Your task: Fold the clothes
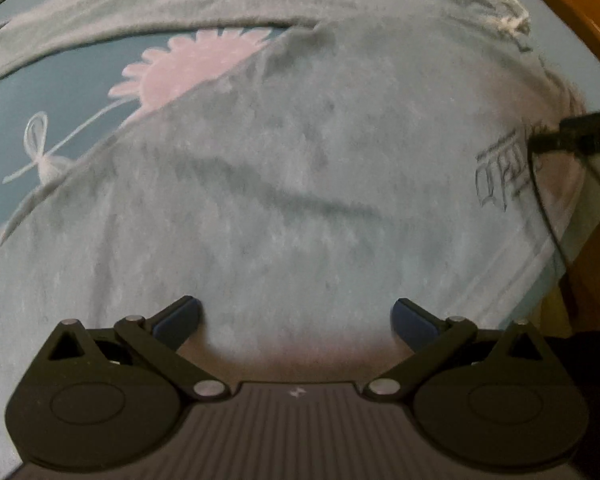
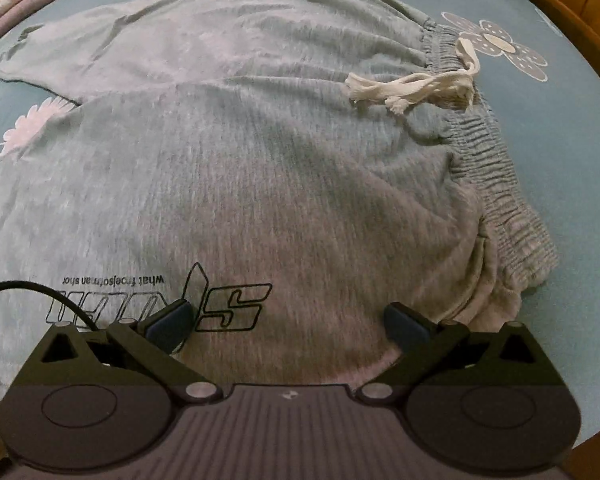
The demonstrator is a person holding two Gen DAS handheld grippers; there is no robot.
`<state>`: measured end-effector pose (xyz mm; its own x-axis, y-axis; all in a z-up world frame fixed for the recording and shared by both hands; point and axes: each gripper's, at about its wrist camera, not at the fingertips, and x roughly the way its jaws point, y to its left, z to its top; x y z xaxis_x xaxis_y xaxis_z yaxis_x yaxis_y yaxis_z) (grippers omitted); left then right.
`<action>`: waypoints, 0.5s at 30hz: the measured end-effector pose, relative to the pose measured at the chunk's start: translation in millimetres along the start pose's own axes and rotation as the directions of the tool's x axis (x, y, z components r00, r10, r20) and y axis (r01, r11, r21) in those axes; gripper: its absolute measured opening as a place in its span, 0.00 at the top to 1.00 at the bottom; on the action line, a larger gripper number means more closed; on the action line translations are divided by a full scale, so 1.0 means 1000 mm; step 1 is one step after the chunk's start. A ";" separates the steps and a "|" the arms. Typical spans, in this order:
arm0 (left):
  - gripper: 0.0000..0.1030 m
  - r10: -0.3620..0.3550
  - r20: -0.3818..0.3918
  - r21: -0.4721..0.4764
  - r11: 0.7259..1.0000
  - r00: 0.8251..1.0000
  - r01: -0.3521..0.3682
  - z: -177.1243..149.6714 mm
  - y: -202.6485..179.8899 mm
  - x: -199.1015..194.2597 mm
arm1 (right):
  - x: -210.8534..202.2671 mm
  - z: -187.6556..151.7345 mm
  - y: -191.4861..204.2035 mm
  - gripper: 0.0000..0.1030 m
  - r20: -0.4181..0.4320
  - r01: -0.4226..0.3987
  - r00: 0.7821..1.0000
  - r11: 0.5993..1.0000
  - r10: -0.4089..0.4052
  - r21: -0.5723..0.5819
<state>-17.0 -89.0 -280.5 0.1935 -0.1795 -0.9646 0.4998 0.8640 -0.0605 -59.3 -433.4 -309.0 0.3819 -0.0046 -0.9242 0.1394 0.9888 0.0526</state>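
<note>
Grey ribbed cotton shorts (image 2: 260,184) with an outlined black logo lie spread flat on a teal bedsheet with pink and grey flower prints (image 2: 560,152). The right gripper (image 2: 288,322) hovers just over the near leg, fingers spread wide and empty, the logo (image 2: 160,304) under its left finger; ahead and to its right sit the gathered elastic waistband (image 2: 496,184) and the white drawstring (image 2: 412,88). The left gripper (image 1: 298,318), equally wide and empty, hangs over the shorts' near fabric (image 1: 300,184).
</note>
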 end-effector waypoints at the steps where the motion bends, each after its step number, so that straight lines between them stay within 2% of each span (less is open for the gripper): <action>1: 0.01 -0.004 -0.015 -0.020 1.000 1.000 0.003 -0.007 0.004 -0.001 | 0.000 0.001 -0.001 0.00 -0.006 0.002 1.000 1.000 -0.002 0.000; 5: 0.01 0.001 -0.029 -0.072 0.997 1.000 -0.003 -0.024 0.019 -0.010 | 0.008 0.011 0.010 0.00 -0.037 0.014 0.999 1.000 -0.014 0.011; 6: 0.01 -0.003 -0.006 -0.088 0.996 1.000 0.002 -0.023 0.023 -0.014 | 0.012 0.016 0.013 0.00 -0.063 0.020 0.998 1.000 -0.020 0.011; 8: 0.01 -0.006 0.043 -0.114 0.993 0.999 0.011 -0.018 0.033 -0.024 | 0.003 0.026 0.014 0.00 -0.056 0.040 0.998 0.998 -0.037 0.039; 11: 0.01 0.023 0.081 -0.119 0.993 0.996 -0.014 -0.009 0.045 -0.026 | -0.023 0.045 0.021 0.00 0.050 0.079 0.995 0.995 -0.082 0.068; 15: 0.01 0.073 0.009 -0.134 0.988 0.997 -0.071 -0.028 0.060 -0.006 | -0.048 0.071 0.038 0.00 0.117 0.102 0.988 0.995 -0.103 0.018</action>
<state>-12.1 -23.0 -285.5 0.2371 -0.1203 -0.9640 0.3672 0.9298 -0.0257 -7.6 -406.4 -235.6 0.4695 -0.1242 -0.8742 0.1938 0.9804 -0.0352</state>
